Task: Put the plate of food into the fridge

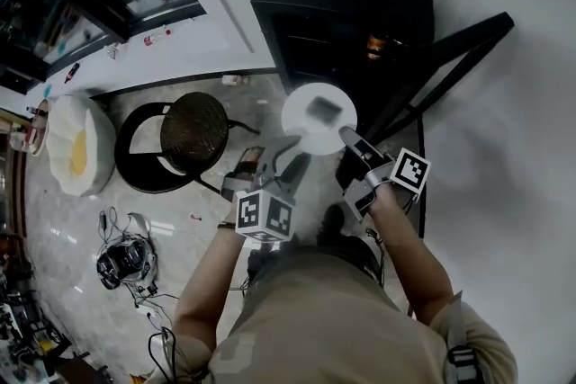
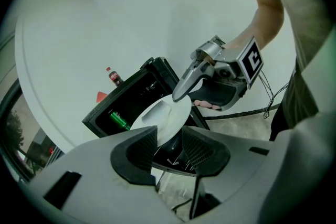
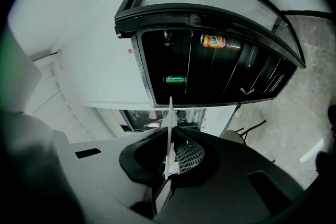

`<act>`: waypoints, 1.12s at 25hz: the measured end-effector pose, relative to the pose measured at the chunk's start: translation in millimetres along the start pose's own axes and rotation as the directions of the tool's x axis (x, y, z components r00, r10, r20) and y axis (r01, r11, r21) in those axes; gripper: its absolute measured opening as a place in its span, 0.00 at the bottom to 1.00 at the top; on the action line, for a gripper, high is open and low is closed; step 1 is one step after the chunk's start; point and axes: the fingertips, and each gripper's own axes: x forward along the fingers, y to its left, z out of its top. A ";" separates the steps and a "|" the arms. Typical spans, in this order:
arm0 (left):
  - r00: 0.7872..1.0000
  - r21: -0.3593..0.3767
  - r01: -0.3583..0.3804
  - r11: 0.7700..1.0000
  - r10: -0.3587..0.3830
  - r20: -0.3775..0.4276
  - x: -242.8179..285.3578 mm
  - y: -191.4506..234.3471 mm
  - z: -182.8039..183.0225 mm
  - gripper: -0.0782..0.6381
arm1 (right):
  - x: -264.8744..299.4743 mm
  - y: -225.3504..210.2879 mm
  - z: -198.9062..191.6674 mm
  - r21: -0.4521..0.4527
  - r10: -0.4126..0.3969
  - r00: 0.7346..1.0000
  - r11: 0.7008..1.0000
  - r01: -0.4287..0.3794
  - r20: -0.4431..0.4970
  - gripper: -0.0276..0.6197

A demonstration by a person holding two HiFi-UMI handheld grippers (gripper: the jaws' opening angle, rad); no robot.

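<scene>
Currently the plate (image 1: 315, 117), with a pale piece of food (image 1: 323, 110) on it, is hanging in the air just in front of the open fridge (image 1: 342, 4) and is not yet inside. The right claw (image 3: 169, 152) is clamping the rim, the plate showing edge-on between its jaws. The left claw (image 2: 169, 136) is standing partly open around the opposite rim, its pads not pressing.

Judging the step in hand as the carry-in. Doing it well is likely meaning the following:
- holding the plate level so the food is not sliding
- letting the right claw bear it alone and drawing the left clear
- aiming for a bare shelf away from the green can (image 3: 176, 80)
- minding the swung door (image 1: 459, 49)
</scene>
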 end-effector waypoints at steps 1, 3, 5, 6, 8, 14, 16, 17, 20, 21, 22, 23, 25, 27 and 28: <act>1.000 0.005 -0.006 1.000 0.006 -0.010 2.4 0.3 0.1 0.29 | 0.9 -0.6 2.9 0.004 0.001 1.000 1.000 -0.001 -0.006 0.10; 0.999 0.003 -0.017 1.000 0.017 -0.027 6.1 1.0 0.4 0.29 | 0.3 -2.2 9.0 0.013 0.001 1.000 1.000 0.000 -0.013 0.10; 0.999 -0.010 -0.026 1.000 0.026 -0.039 8.4 1.6 0.5 0.29 | -1.8 -5.1 15.1 0.017 -0.005 1.000 1.000 0.006 -0.018 0.10; 0.999 -0.015 -0.031 0.999 0.031 -0.045 9.3 2.0 0.6 0.29 | -2.4 -6.6 18.2 0.018 -0.007 1.000 1.000 0.008 -0.021 0.10; 0.998 -0.021 -0.040 0.999 0.039 -0.057 10.6 2.8 0.3 0.29 | -2.4 -9.0 23.5 0.021 -0.007 1.000 1.000 0.008 -0.028 0.10; 0.994 -0.035 -0.060 0.998 0.057 -0.097 12.1 4.7 -6.5 0.29 | 6.0 -14.0 29.3 0.019 -0.006 0.998 1.000 0.008 -0.068 0.10; 0.992 -0.051 -0.067 0.996 0.061 -0.106 12.1 5.7 -9.9 0.29 | 8.5 -15.1 28.5 0.016 -0.008 0.997 1.000 0.009 -0.082 0.10; 0.992 -0.056 -0.069 0.996 0.062 -0.111 12.1 6.3 -11.6 0.29 | 9.5 -16.1 28.2 0.015 -0.011 0.996 1.000 0.012 -0.087 0.10; 0.991 -0.063 -0.072 0.995 0.064 -0.119 11.7 7.7 -16.5 0.29 | 13.8 -18.9 26.1 0.010 -0.017 0.995 1.000 0.019 -0.100 0.10; 0.991 -0.063 -0.073 0.995 0.065 -0.120 11.2 8.0 -18.0 0.29 | 15.3 -19.7 24.8 0.006 -0.019 0.994 1.000 0.020 -0.104 0.10; 0.990 -0.063 -0.074 0.995 0.066 -0.121 10.6 8.3 -19.4 0.29 | 16.6 -20.4 23.5 0.001 -0.021 0.994 1.000 0.021 -0.109 0.10; 0.990 -0.063 -0.074 0.995 0.066 -0.122 10.1 8.6 -20.9 0.29 | 17.7 -20.9 22.1 -0.004 -0.022 0.993 1.000 0.022 -0.113 0.10; 0.991 -0.065 -0.074 0.995 0.066 -0.120 9.7 9.7 -23.5 0.29 | 20.0 -21.7 19.9 -0.015 -0.024 0.993 1.000 0.023 -0.119 0.10; 0.991 -0.067 -0.072 0.995 0.064 -0.115 10.3 12.3 -26.4 0.29 | 23.7 -22.1 17.5 -0.024 -0.023 0.992 1.000 0.020 -0.125 0.10; 0.992 -0.067 -0.069 0.995 0.061 -0.112 10.9 13.7 -27.8 0.29 | 25.8 -21.9 16.2 -0.026 -0.021 0.992 1.000 0.017 -0.126 0.10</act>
